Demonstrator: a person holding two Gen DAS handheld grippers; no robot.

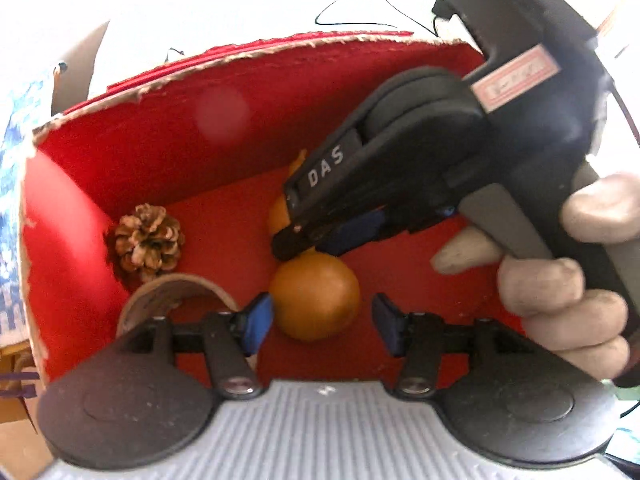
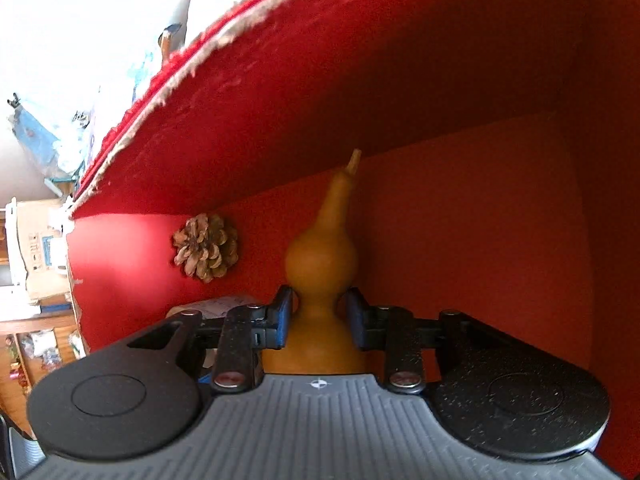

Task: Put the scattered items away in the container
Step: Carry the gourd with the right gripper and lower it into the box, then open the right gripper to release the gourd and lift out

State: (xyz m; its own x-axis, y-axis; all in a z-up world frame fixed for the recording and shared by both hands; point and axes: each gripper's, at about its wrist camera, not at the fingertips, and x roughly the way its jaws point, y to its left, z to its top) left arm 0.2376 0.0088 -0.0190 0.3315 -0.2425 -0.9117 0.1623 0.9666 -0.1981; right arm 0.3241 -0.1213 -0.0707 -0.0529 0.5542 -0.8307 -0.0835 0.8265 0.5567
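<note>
While the gourd (image 2: pixel 320 256) lies on the floor of the red box (image 2: pixel 460 80), the right tool (image 2: pixel 318 316) grips its waist. A pinecone (image 2: pixel 206 252) sits beside it near the wall. Above, the left tool (image 1: pixel 320 320) hangs wide apart, holding nothing.
</note>
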